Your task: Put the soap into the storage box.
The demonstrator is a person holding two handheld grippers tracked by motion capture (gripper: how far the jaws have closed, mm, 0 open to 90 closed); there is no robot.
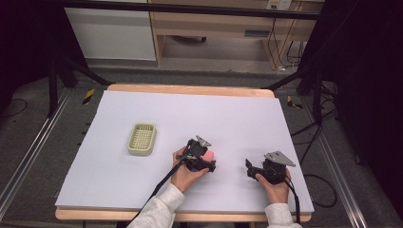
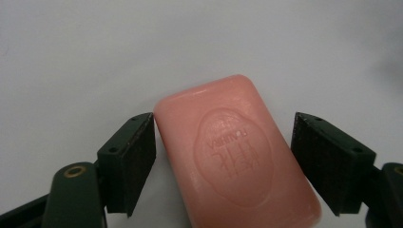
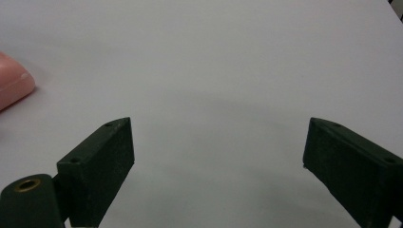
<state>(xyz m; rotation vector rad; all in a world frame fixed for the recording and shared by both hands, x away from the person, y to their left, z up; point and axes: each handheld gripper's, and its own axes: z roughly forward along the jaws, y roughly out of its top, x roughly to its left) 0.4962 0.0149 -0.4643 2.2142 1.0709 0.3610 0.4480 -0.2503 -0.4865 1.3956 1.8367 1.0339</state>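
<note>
Standing at the near edge of the tabletop [image 1: 142,190], a person reaches in with both forearms, pale sleeves at the wrists.

Left hand [image 1: 186,175]: holds the left tongs [image 2: 223,156] over a pink bar of soap [image 2: 235,152]. The jaws are spread, one on each long side of the bar; the left jaw's corner looks to touch the bar's edge or nearly so, and the right jaw stands just clear. The soap lies flat on the white sheet, stamped emblem facing up. From above, the soap [image 1: 209,156] peeks out pink just beyond the tongs [image 1: 202,159].

Right hand [image 1: 274,184]: holds the right tongs [image 1: 251,168] low at the tabletop, right of the soap and apart from it. In its own view the right tongs [image 3: 216,156] are wide open with bare white sheet between the jaws; a corner of the soap [image 3: 12,83] shows at the left edge.

Soap dish [image 1: 141,139]: pale green, rectangular, slatted grid base, sitting farther back and to the left, well apart from the soap and both tongs.

Beyond the tabletop: a grey floor, cables [image 1: 309,137], and a wooden cabinet [image 1: 214,28].
</note>
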